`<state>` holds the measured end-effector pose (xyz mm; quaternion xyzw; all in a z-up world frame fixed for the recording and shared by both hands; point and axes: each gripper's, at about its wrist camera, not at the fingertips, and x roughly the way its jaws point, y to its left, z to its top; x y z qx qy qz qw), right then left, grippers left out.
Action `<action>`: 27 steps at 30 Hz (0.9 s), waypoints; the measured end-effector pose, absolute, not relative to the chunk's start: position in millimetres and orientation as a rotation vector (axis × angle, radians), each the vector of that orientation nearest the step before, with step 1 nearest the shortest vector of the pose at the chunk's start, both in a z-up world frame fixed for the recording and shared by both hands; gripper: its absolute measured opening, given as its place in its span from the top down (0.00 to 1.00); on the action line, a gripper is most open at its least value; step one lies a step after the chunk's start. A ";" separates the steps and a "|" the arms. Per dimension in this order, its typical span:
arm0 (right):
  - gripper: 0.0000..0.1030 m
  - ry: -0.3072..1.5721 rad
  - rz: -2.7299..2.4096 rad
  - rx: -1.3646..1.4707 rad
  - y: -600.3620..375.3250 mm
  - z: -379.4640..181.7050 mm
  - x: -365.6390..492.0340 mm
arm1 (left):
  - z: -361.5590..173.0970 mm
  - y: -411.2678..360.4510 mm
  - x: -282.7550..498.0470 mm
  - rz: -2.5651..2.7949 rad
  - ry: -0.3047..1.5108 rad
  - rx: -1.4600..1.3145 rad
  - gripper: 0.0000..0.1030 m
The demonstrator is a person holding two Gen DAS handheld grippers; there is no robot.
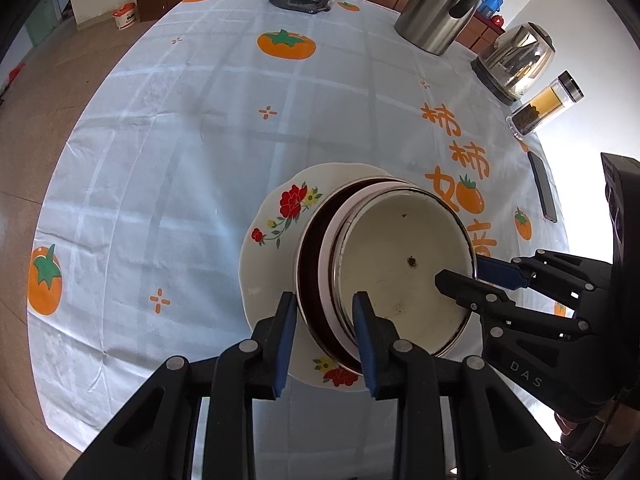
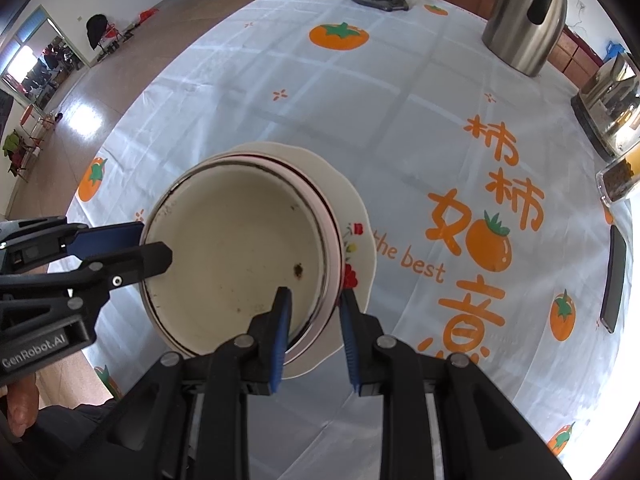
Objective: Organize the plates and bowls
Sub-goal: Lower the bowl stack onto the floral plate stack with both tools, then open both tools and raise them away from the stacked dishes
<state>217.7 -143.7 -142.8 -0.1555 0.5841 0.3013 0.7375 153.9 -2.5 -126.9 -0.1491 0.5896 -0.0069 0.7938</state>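
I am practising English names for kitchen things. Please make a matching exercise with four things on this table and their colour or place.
Things:
1. plate
2. top bowl
3. phone
4. jar

Descriptions:
A. dark, lying flat near the table's edge
B. cream inside, with dark specks
C. white with red flowers, under the bowls
D. clear, with yellow and brown contents

Pairs: 1-C, 2-B, 3-A, 4-D

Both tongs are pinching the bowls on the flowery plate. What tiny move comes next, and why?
Probably lift straight up together. The left tongs and right tongs each straddle the rim of the nested bowls from opposite sides, over the plate, so raising evenly keeps the stack level.
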 end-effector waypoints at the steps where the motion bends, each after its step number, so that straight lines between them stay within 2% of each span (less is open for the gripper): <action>1: 0.76 1.282 0.661 -0.341 -143.8 -143.0 217.9 | -126.6 -3.0 153.8 -0.015 1.267 -0.319 0.70; 15: 0.75 1.277 0.663 -0.321 -145.2 -145.2 218.1 | -127.0 -2.0 154.4 -0.017 1.256 -0.328 0.70; 21: 0.65 1.254 0.671 -0.277 -148.2 -141.0 215.9 | -127.5 -1.2 155.6 -0.014 1.260 -0.335 0.68; 24: 0.49 1.234 0.658 -0.262 -151.7 -136.2 215.9 | -126.4 0.6 154.8 -0.007 1.257 -0.344 0.65; 27: 0.48 1.211 0.660 -0.247 -155.9 -129.0 214.2 | -120.0 1.3 151.0 0.008 1.234 -0.320 0.63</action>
